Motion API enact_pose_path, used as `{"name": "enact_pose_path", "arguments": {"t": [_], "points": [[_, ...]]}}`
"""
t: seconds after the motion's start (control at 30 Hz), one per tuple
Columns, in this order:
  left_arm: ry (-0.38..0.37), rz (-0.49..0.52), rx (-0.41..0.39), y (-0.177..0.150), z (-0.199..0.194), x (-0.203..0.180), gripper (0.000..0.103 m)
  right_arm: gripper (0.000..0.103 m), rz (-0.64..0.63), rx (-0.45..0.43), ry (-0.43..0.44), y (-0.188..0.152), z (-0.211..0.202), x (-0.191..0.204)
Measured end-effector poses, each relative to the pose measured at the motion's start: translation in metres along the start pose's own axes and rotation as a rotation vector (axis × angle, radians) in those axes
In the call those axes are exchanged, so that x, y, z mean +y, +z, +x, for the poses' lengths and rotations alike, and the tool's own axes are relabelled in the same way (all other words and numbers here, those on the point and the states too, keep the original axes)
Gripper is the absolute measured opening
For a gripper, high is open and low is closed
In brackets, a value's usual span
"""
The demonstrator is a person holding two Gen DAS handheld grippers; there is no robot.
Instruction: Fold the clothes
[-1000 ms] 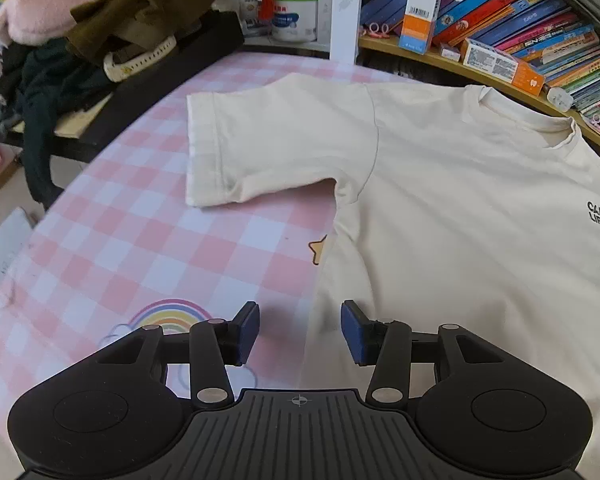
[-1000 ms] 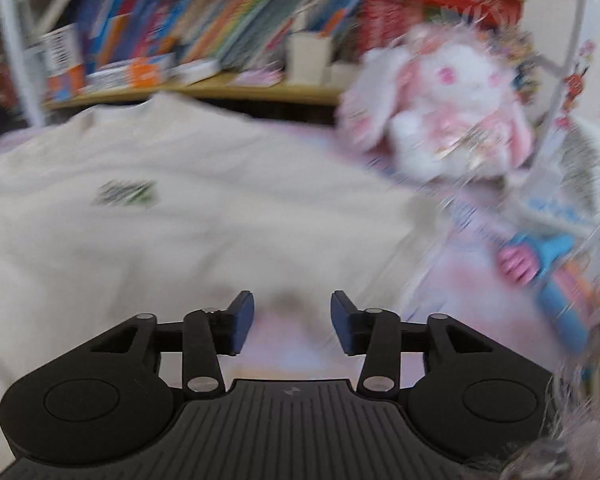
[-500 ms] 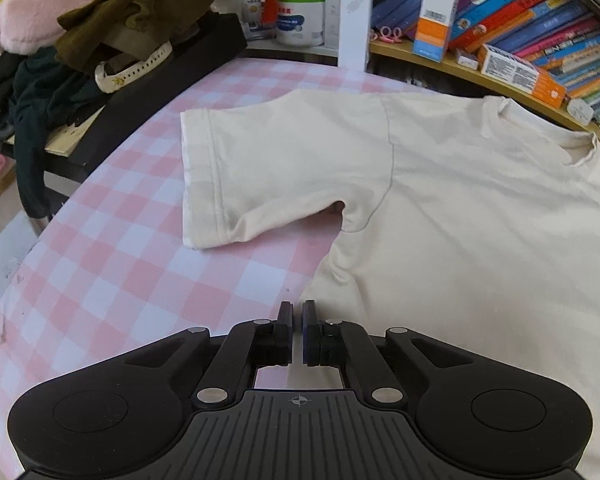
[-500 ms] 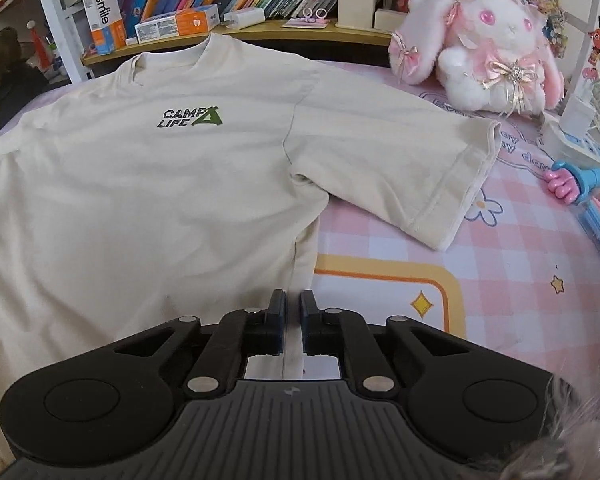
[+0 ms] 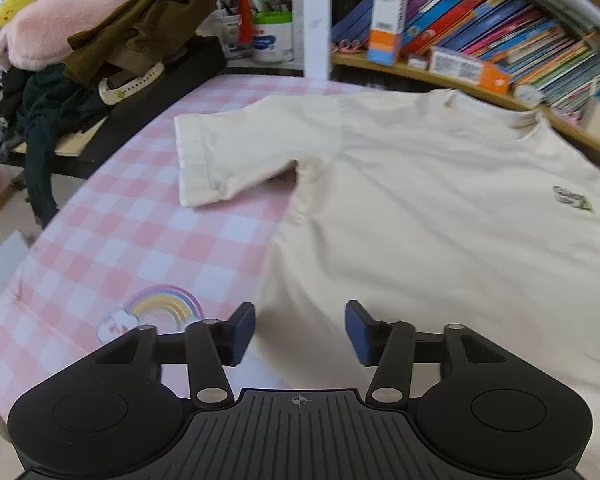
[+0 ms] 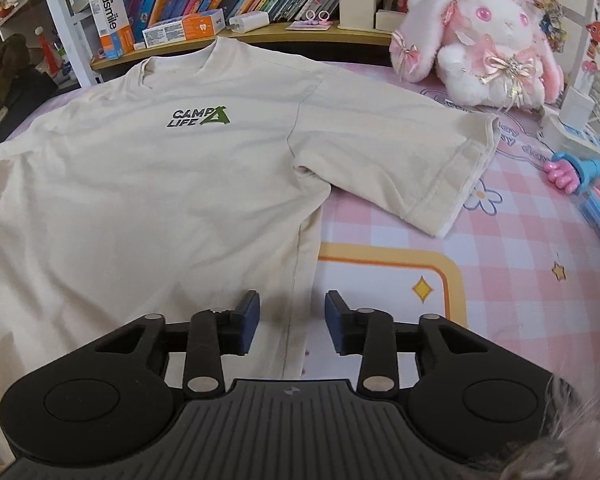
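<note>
A cream T-shirt (image 5: 420, 208) with a green "CAMP LIFE" print lies flat, front up, on the pink checked tablecloth (image 5: 140, 240); it also shows in the right wrist view (image 6: 160, 184). Both sleeves are spread out. My left gripper (image 5: 300, 330) is open and empty, low over the shirt's left side edge near the hem. My right gripper (image 6: 292, 320) is open and empty, straddling the shirt's right side seam near the hem.
A shelf of books (image 5: 500, 40) runs along the table's far edge. A pile of dark clothes (image 5: 100, 60) lies at the far left. A white and pink plush rabbit (image 6: 484, 40) and a blue toy (image 6: 580, 170) sit at the right.
Both grippers were shut half a second ago and are open now. The left view has shifted back a little, so the rainbow print shows again.
</note>
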State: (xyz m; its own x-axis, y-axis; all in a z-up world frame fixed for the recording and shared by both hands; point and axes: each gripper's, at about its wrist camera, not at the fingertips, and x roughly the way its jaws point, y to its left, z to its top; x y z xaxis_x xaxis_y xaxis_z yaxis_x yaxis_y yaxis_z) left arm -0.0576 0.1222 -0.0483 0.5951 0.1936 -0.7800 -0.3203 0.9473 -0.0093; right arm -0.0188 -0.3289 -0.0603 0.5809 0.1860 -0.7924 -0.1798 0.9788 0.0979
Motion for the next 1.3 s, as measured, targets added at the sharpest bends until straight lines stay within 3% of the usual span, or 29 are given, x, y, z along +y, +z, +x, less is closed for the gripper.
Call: {"name": "enact_pose_path", "arguments": {"t": [0.33, 0.53, 0.83, 0.97, 1.3], "points": [[-0.104, 0.045, -0.035, -0.025, -0.029, 0.01, 0.066, 0.05, 0.123, -0.016, -0.057, -0.045, -0.04, 0.014], [-0.15, 0.122, -0.046, -0.048, -0.051, 0.023, 0.077, 0.054, 0.208, -0.019, -0.098, -0.078, -0.065, 0.025], [-0.228, 0.225, -0.046, -0.073, -0.068, 0.032, 0.078, 0.057, 0.295, -0.018, -0.12, -0.131, -0.096, 0.059], [-0.269, 0.238, -0.041, -0.082, -0.073, 0.036, 0.078, 0.058, 0.248, -0.036, -0.165, -0.138, -0.106, 0.082], [-0.359, 0.22, -0.023, -0.094, -0.082, 0.037, 0.078, 0.068, -0.309, -0.043, 0.112, -0.116, -0.09, 0.22]]}}
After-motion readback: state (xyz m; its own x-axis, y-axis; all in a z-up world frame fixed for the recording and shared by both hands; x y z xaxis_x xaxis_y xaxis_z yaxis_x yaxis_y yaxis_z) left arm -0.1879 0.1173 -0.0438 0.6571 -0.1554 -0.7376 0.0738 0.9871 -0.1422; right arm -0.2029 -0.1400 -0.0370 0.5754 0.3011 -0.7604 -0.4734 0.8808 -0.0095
